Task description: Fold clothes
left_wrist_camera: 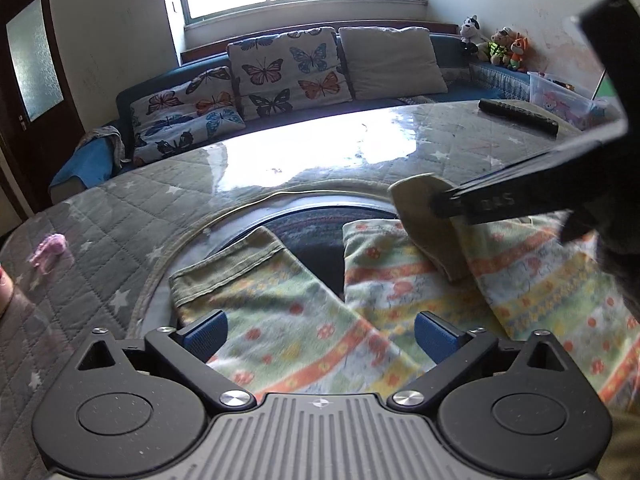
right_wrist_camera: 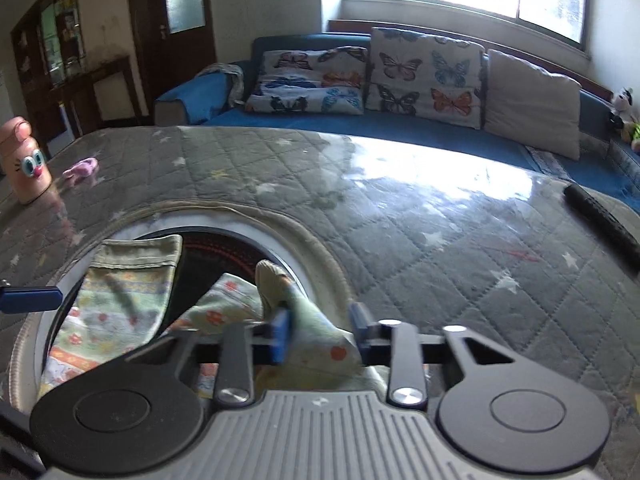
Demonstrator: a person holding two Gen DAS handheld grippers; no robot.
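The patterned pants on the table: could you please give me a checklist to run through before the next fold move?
1. Right gripper has a hold on the pants: ok, its pads pinch the olive cuff of one leg.
2. Left gripper ready to grab: ok, jaws open above the fabric, holding nothing.
3. Other leg's cuff lying flat: ok, it lies spread out.
4. Remote control clear of the fold area: ok, far off by the table edge.
5. Pink toy out of the way: ok, well to the left.
6. Waistband aligned: cannot tell, it is out of view.
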